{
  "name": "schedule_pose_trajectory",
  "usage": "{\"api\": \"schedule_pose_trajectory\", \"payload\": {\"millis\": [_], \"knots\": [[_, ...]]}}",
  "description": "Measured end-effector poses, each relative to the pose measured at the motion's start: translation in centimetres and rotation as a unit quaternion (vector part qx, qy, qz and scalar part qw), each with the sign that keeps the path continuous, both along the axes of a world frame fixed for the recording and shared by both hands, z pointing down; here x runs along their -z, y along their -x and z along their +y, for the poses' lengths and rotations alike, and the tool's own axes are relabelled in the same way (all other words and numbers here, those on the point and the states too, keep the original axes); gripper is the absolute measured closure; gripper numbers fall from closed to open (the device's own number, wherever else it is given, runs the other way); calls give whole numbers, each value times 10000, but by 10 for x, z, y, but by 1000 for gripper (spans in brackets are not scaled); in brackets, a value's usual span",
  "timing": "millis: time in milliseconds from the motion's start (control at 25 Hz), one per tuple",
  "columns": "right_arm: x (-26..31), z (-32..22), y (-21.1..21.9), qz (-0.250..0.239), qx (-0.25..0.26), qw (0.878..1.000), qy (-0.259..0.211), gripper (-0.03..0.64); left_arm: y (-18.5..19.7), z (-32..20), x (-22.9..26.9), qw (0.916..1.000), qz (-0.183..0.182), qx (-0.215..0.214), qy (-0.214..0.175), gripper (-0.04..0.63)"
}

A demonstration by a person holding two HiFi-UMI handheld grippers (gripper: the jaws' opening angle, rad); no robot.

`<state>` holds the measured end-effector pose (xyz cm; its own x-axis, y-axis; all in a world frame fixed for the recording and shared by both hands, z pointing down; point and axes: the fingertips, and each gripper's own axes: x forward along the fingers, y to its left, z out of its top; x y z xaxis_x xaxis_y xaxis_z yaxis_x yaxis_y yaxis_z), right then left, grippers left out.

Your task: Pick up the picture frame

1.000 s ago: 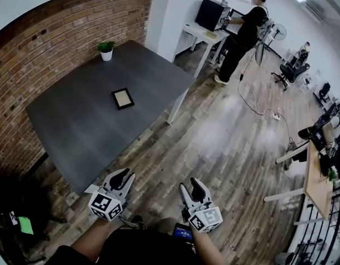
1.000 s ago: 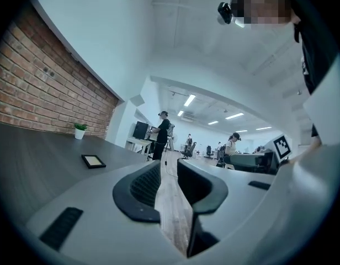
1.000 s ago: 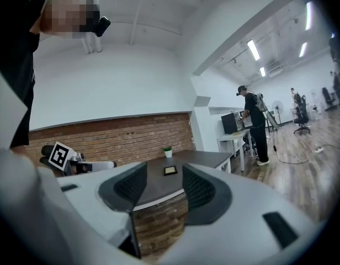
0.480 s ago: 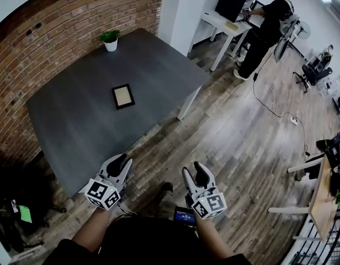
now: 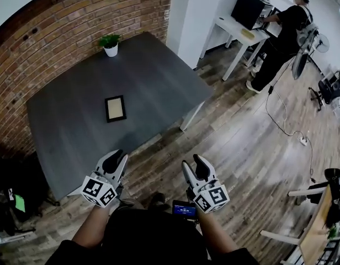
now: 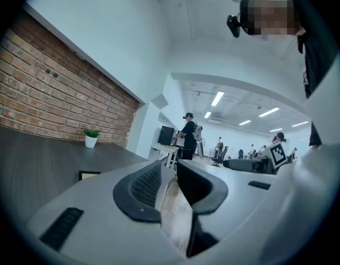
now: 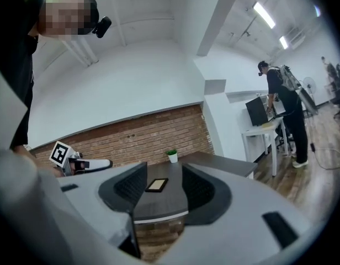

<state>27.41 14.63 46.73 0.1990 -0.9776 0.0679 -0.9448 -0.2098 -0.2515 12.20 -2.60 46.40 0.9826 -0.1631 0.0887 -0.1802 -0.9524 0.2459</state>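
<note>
A: Left gripper (image 5: 116,158) first, quick. State?
B: Jaws are apart by a narrow gap with nothing between them. Its own view (image 6: 170,173) shows only floor and far room through the gap.
A: Right gripper (image 5: 194,167)?
B: Jaws stand wide and hold nothing. In its own view (image 7: 161,195) the frame (image 7: 157,185) shows through the gap, but far off on the table and not in the grip.
A: Where are the two grippers?
B: Both are held out level in front of the person, over the wood floor (image 5: 230,142). The left one sits by the table's (image 5: 76,120) near edge and the right one is further out over the floor. Marker cubes face the head camera.
A: Frame (image 5: 115,108): location?
B: It lies flat on the dark table, roughly mid-top. Black border, pale middle. It is well apart from both grippers and nothing touches it. The left gripper view catches it low at the left (image 6: 89,175).
A: Anything else on the table?
B: A small plant (image 5: 110,44) in a white pot stands upright at the far corner, next to the brick wall (image 5: 59,32). It is well apart from the frame.
A: Background?
B: A white desk (image 5: 242,29) with a dark monitor (image 5: 248,9) stands past the table's right side. Another person (image 5: 283,37) in black stands at it. A cable (image 5: 280,120) runs across the floor nearby.
</note>
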Motion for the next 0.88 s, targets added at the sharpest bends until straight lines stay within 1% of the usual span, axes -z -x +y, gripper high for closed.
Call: {"api": "schedule_pose_trajectory", "payload": {"millis": [120,280,520,640,800,880], "knots": [[-4,-22,-21,-77,201,9997,-85,416,-14,-19,-3,9997,-91,221,37,511],[-10,-61,-37,-265,441,9985,-174,416,-21,-49,-9,9988,-244,421,84,511],[-11,-142,-52,-434,804,9957,-146,416,-21,-121,-15,9958,-365,813,227,511],[-16,-189,-53,-582,1063,9926,11,416,-21,-165,-22,9932,-483,990,369,511],[-33,-254,-45,-715,1476,9858,360,416,-22,-217,-40,9900,-702,1124,477,511],[-40,-287,-41,-722,1638,9822,566,416,-22,-241,-50,9881,-800,1162,620,511]]}}
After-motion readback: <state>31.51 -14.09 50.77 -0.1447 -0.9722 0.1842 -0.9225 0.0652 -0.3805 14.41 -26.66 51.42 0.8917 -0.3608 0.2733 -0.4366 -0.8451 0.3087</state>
